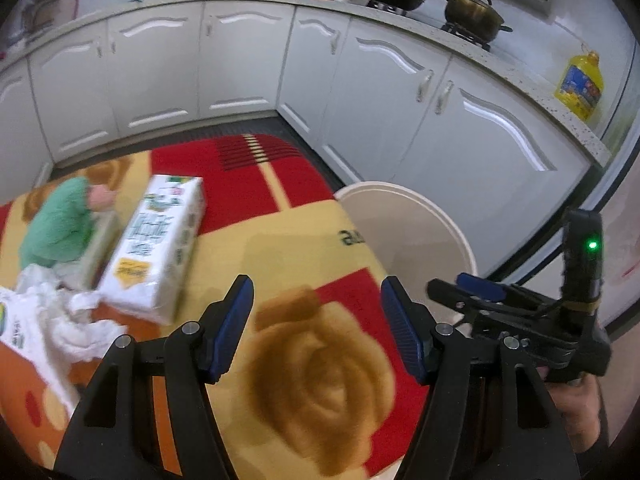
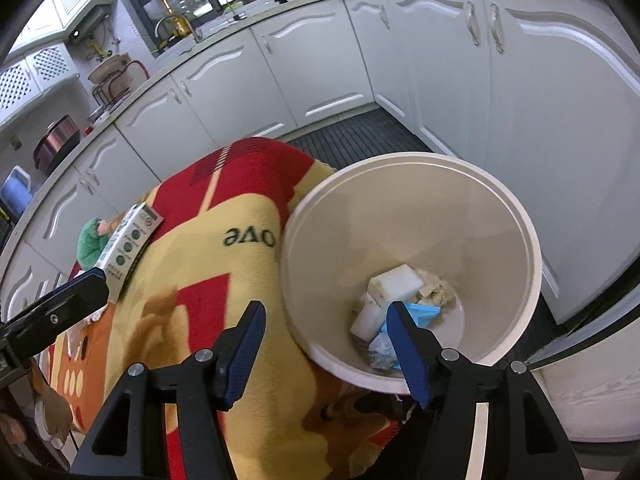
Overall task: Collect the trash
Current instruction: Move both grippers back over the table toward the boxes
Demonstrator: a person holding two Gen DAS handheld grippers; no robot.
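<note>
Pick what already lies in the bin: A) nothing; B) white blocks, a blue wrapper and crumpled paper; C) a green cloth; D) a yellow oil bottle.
B: the right wrist view looks down into the bin and shows white blocks, a blue wrapper and crumpled paper at its bottom.

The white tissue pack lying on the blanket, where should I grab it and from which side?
Grip the tissue pack across its narrow width near the middle, coming down from above. It lies flat as a long block on the blanket, and both long sides look clear enough for the fingers. The left gripper, open and empty, is the nearer one.
</note>
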